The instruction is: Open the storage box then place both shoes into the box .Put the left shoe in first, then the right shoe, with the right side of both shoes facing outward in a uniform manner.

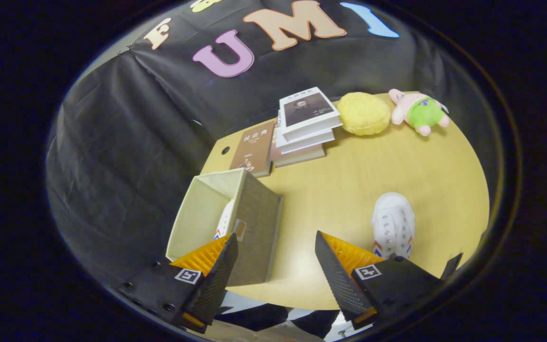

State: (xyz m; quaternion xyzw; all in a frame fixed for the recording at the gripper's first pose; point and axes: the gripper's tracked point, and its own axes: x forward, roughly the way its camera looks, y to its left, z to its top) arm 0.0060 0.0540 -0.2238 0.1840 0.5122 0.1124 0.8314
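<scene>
Shoe point(393, 224) is lying on the table point(349, 180); your tool point(276, 259) is hanging wide, empty; approach sideways, keeping box point(235, 223) clear.

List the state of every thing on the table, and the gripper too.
storage box: open, one shoe inside.
shoe in box: partly visible against the inner wall.
white shoe: on the table, outside the box, ahead of the fingers.
books: closed, stacked.
gripper: fingers apart, holding nothing.

Wooden table point(349, 190) with storage box point(254, 223), white shoe point(393, 223), books point(302, 126), yellow cushion point(363, 114), pink plush toy point(418, 113).
</scene>
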